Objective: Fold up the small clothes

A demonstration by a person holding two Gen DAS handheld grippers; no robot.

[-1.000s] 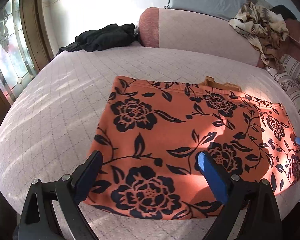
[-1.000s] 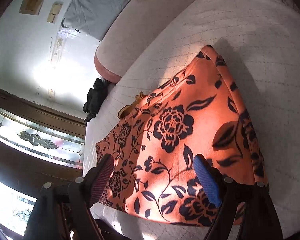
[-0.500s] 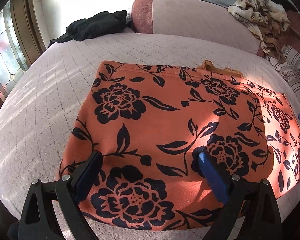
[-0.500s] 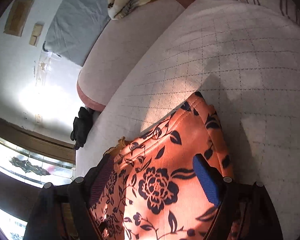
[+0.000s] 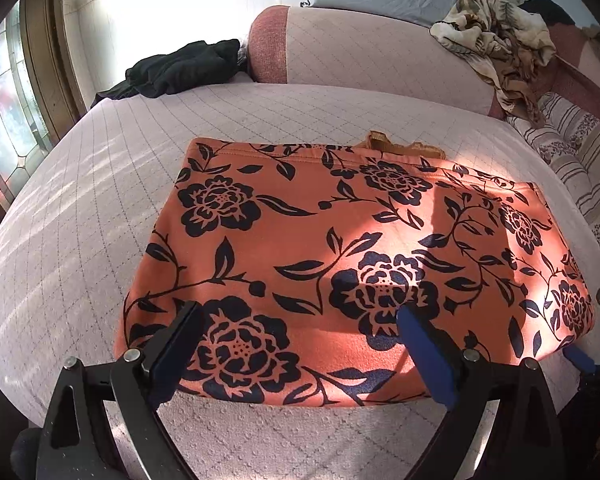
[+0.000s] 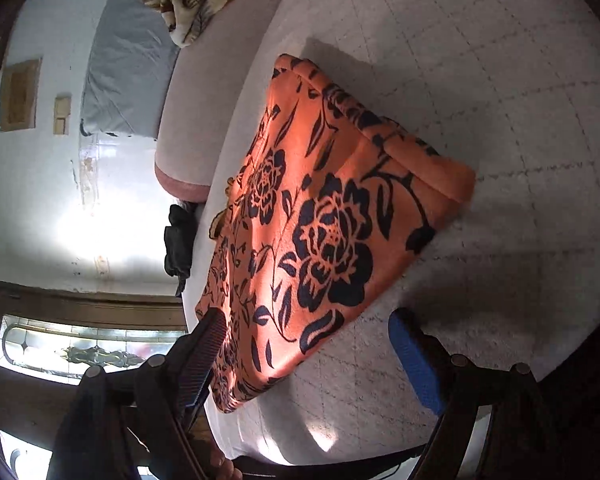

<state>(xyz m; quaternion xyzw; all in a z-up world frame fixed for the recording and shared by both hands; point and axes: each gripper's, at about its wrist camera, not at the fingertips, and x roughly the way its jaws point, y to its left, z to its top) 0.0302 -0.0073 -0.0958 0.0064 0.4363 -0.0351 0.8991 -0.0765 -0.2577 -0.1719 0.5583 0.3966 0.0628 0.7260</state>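
Left wrist view showed both hand-held grippers, left point(image 5: 296, 344) and right point(image 6: 304, 344), spread over the half-folded garment point(image 5: 340, 260); next, probably pinching an edge.

Sunlit quilted bed point(image 5: 100, 208) ahead of the fingers; bolster point(image 5: 372, 52), white wall point(image 6: 40, 184), leaded window point(image 5: 4, 120) beyond.

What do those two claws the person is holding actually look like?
Each is a black frame splitting into two angled arms joined by silver rivets. The left claw has two blue pads. The right claw has one blue pad and one that looks dark and ridged. No cables or markings show.
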